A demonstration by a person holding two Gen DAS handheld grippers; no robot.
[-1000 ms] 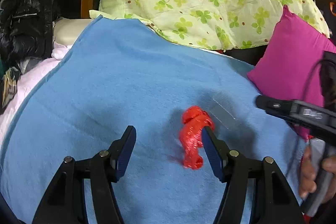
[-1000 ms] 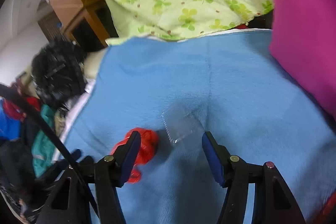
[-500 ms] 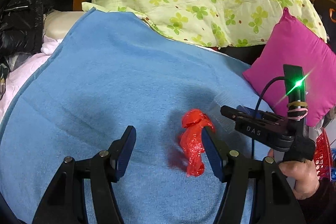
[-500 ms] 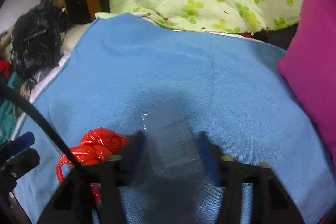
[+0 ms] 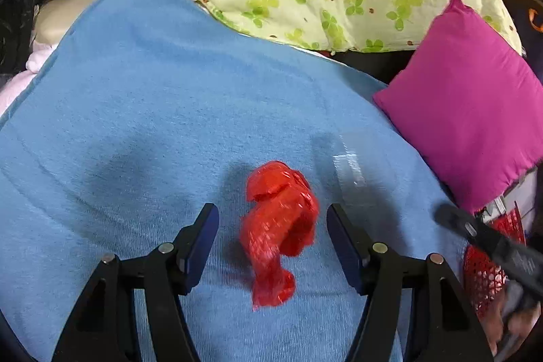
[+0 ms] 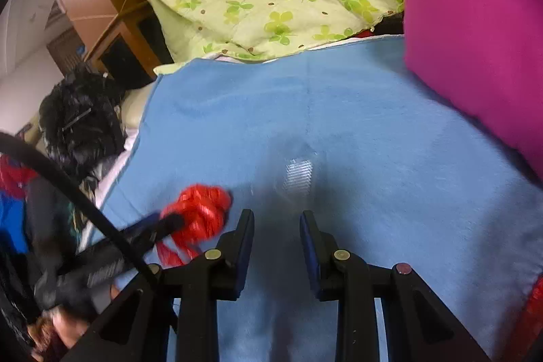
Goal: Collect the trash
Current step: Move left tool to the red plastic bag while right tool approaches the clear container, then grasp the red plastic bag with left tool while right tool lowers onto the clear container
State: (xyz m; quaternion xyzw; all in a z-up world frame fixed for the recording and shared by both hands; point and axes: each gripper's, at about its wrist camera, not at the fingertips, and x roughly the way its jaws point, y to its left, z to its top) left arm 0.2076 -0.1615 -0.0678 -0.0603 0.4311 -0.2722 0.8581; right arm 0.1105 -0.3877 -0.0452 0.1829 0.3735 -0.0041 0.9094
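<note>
The crumpled red plastic bag (image 5: 278,233) looks glossy and crinkled; the blue terry-cloth blanket (image 5: 152,111) is matt and nappy; the clear plastic wrapper (image 6: 298,175) shines; the magenta fabric cushion (image 5: 468,111) is smooth.

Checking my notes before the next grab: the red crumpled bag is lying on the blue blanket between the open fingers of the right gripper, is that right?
Not quite: it is the left gripper, not the right. The left wrist view shows the red crumpled bag on the blue blanket between that gripper's open fingers. In the right wrist view the bag lies off to the left of the right gripper.
</note>
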